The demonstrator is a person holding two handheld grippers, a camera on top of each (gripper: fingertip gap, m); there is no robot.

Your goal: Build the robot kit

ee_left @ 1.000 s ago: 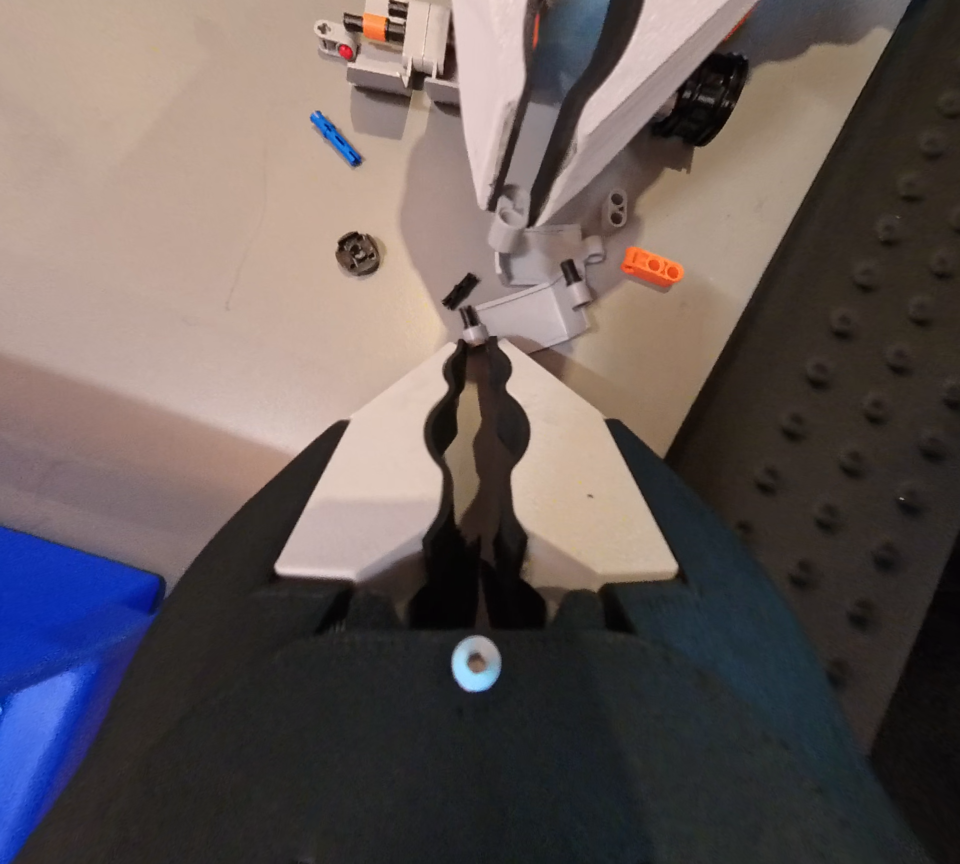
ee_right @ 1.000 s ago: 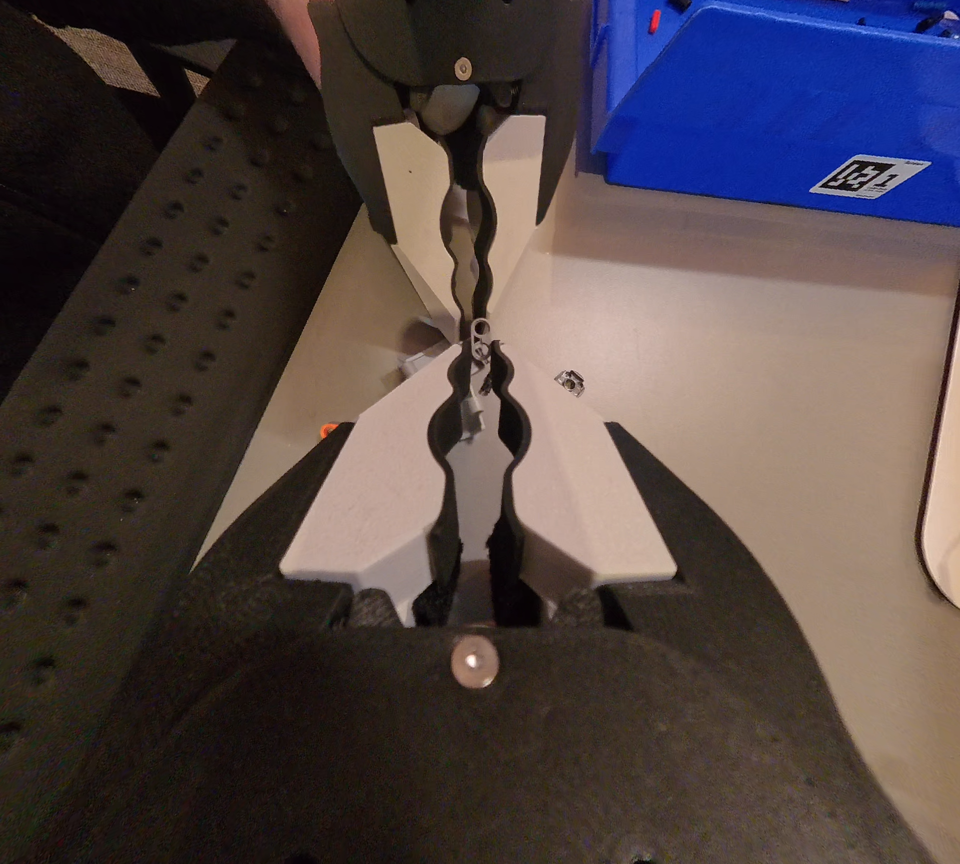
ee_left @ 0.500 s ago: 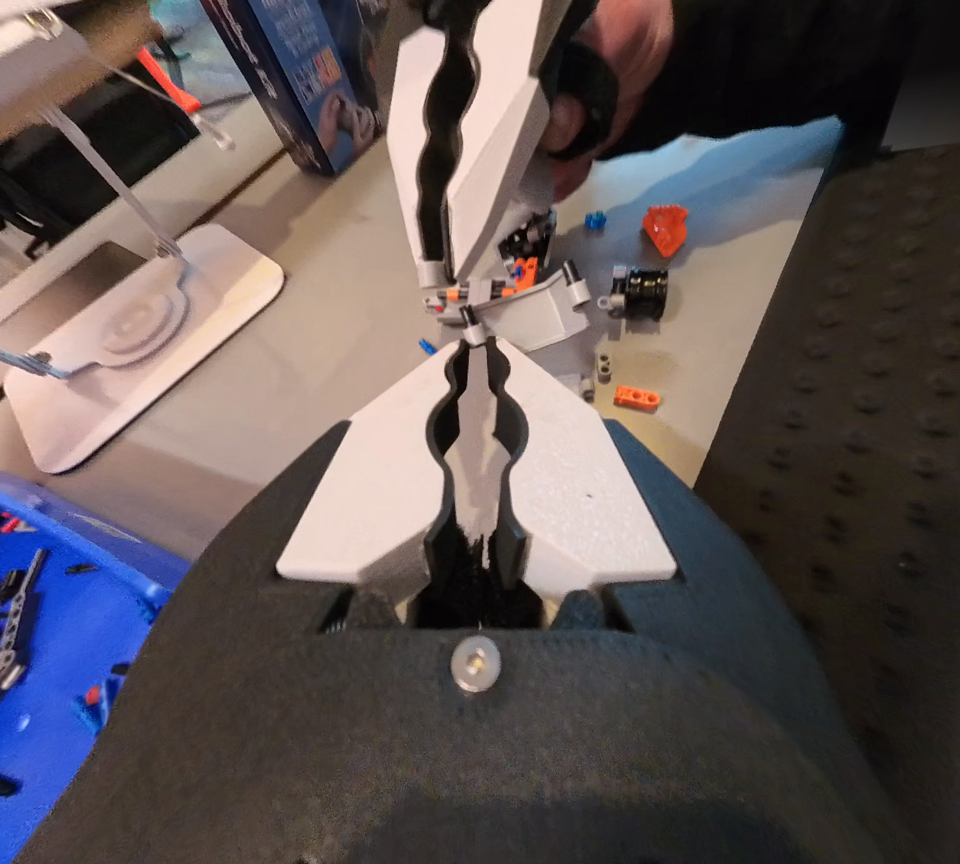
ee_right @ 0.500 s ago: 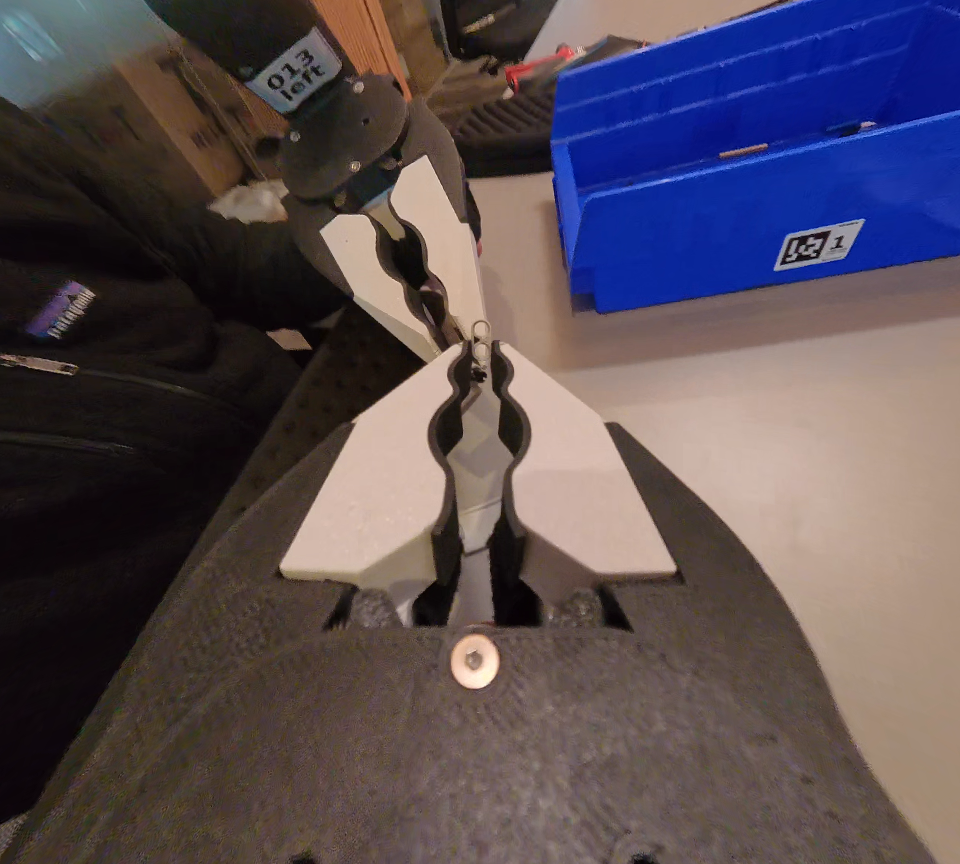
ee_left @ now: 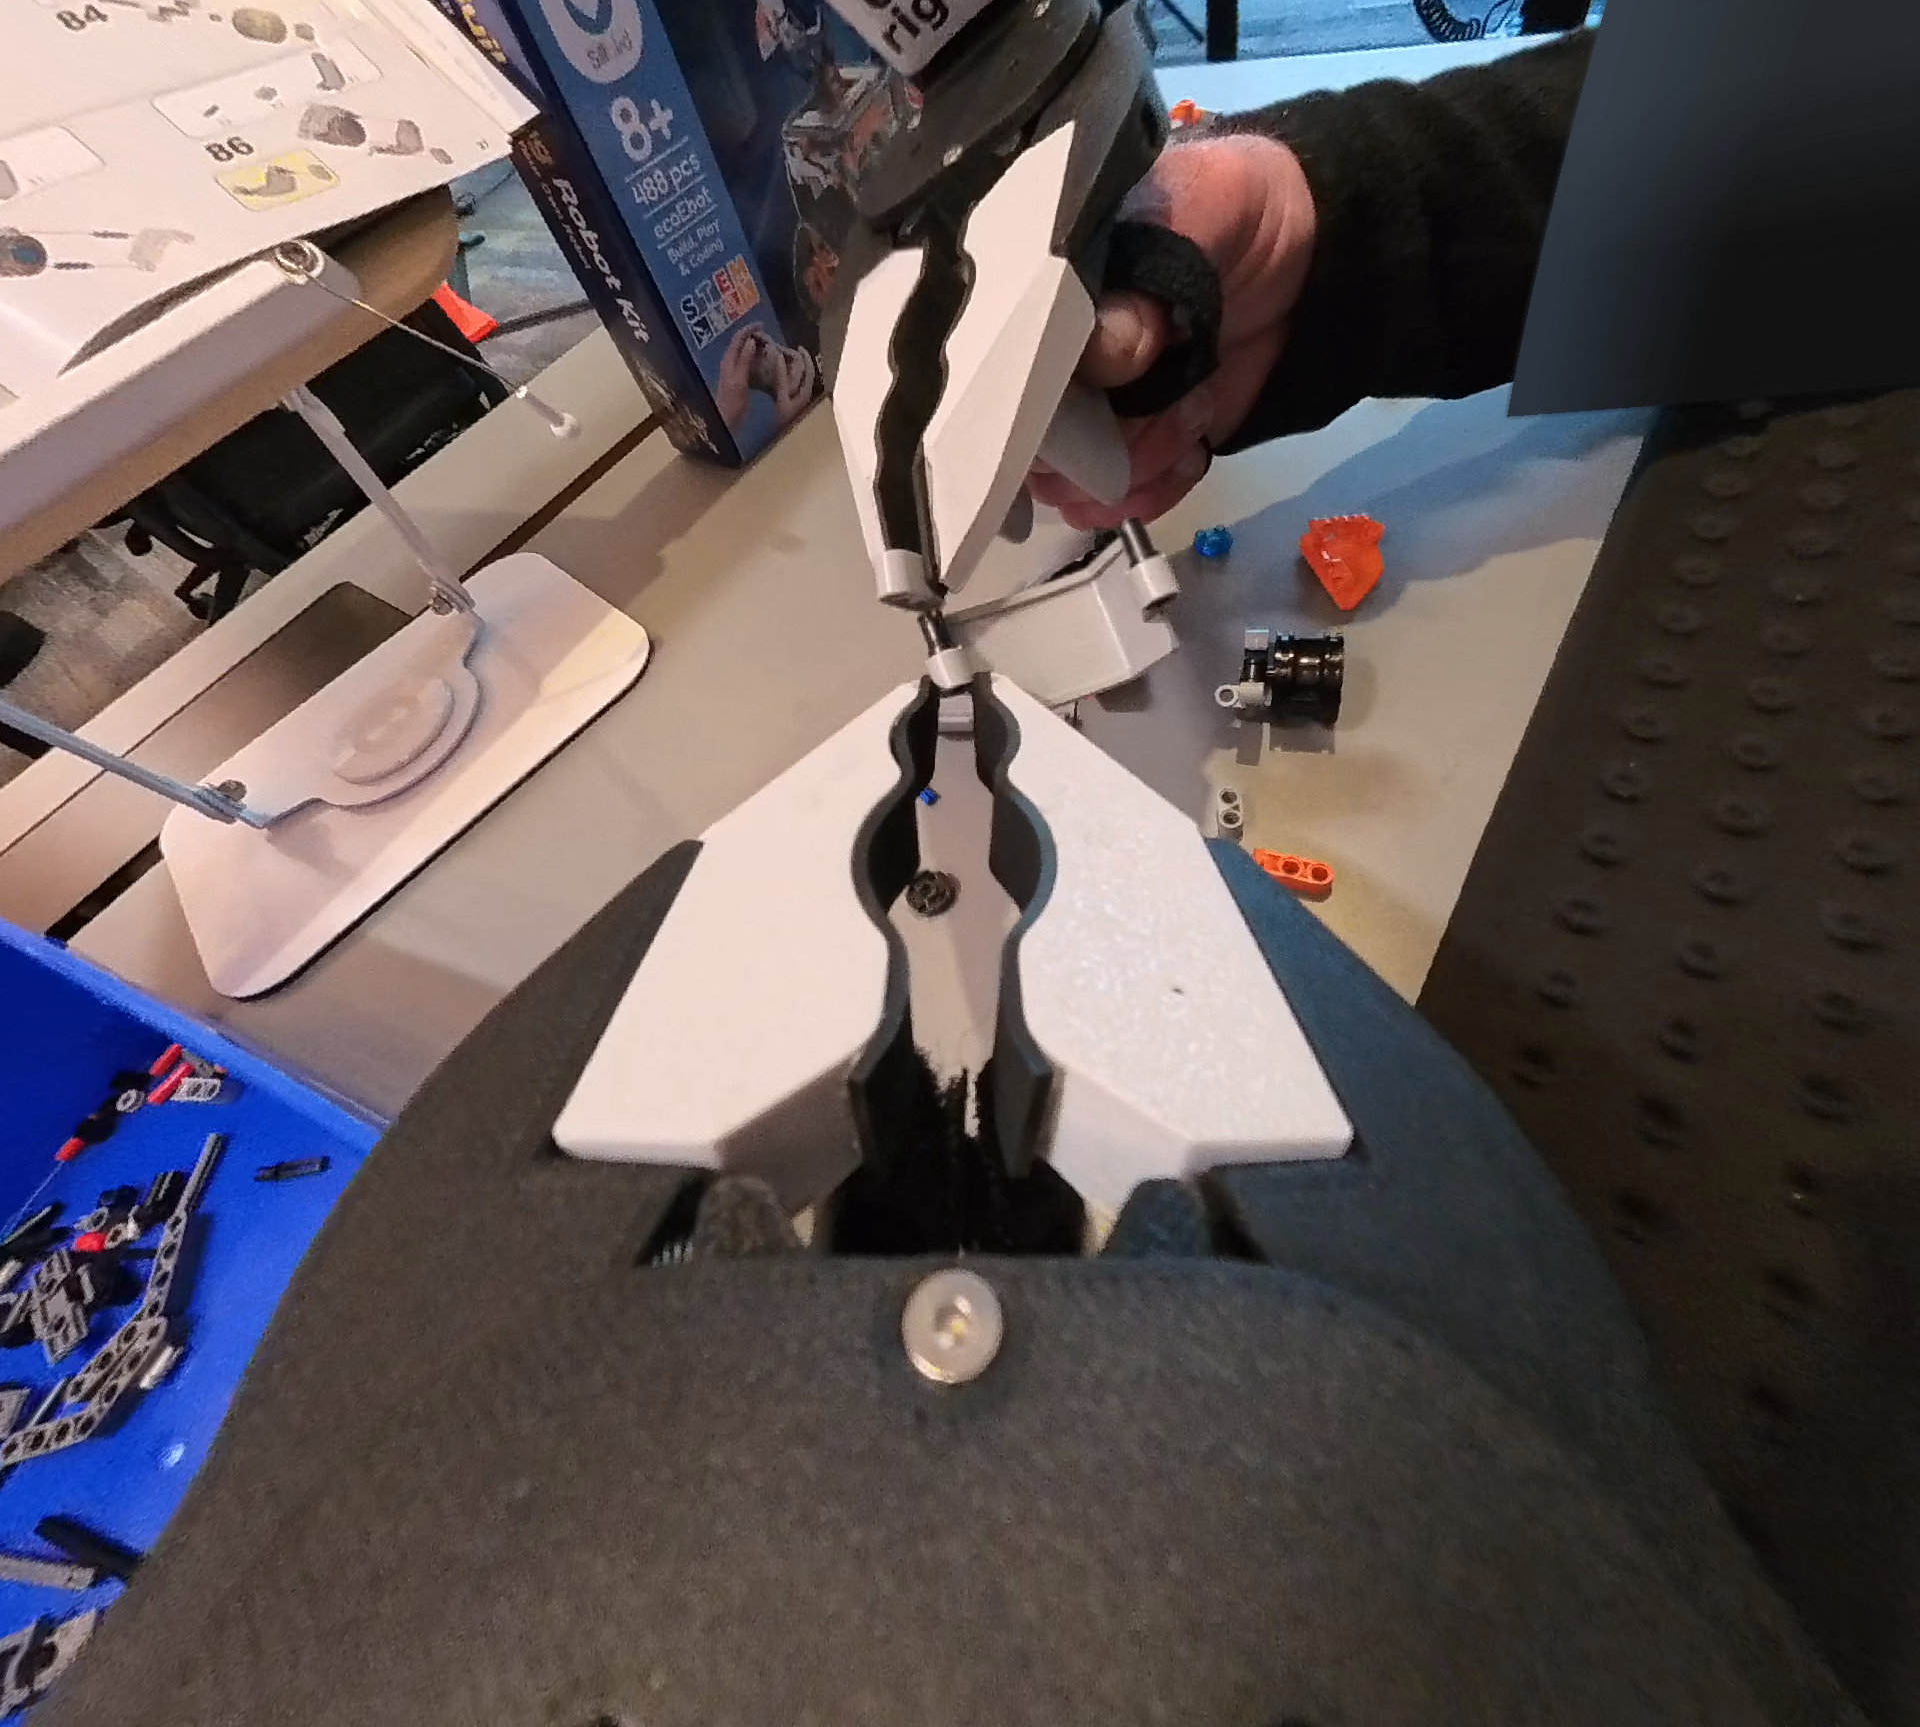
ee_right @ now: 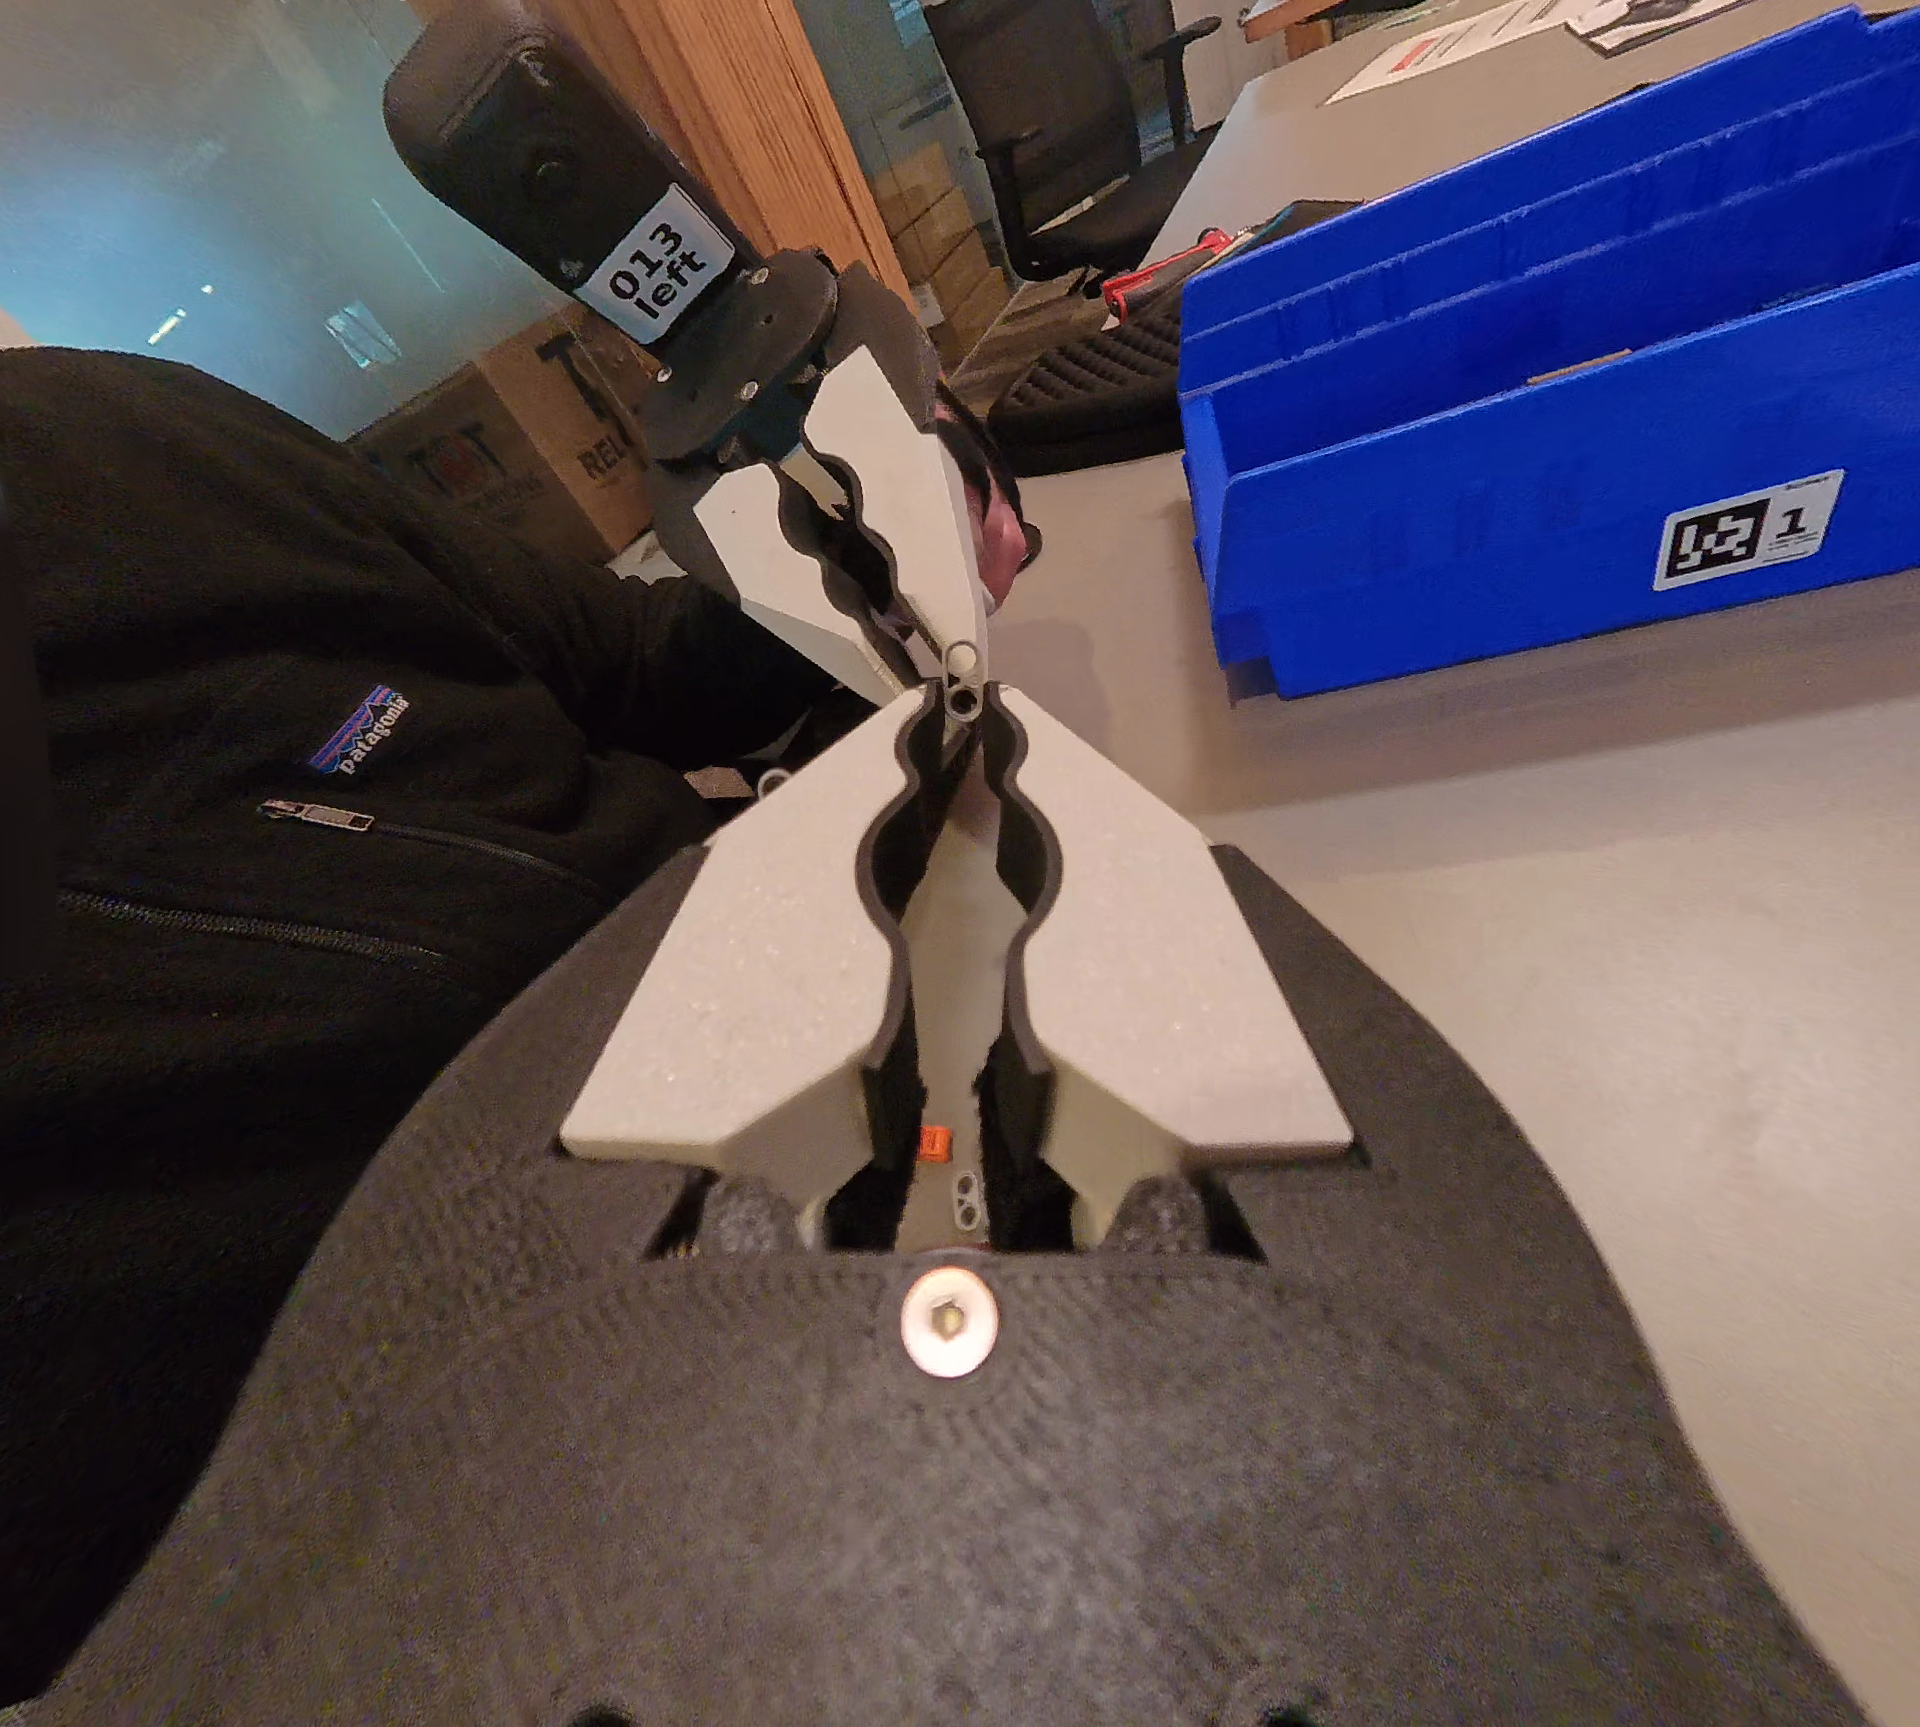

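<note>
A grey building-toy panel assembly with black pins and grey end sleeves hangs in the air between both grippers, above the table. My left gripper is shut on a grey sleeve at the panel's near end. My right gripper comes down from above, held by a hand, and is shut on another sleeve of the same assembly. In the right wrist view my right gripper pinches a grey holed connector, tip to tip with the left gripper.
Loose parts lie on the beige table: a black wheel hub, an orange toothed piece, an orange beam, a grey connector. A blue parts bin, a document stand base, a blue box and a black studded mat surround them. The grippers are tip to tip, or close to it.
Both grippers have risen from the table with the grey assembly between them, and the views have tilted from looking down to nearly level. Both stay shut.
</note>
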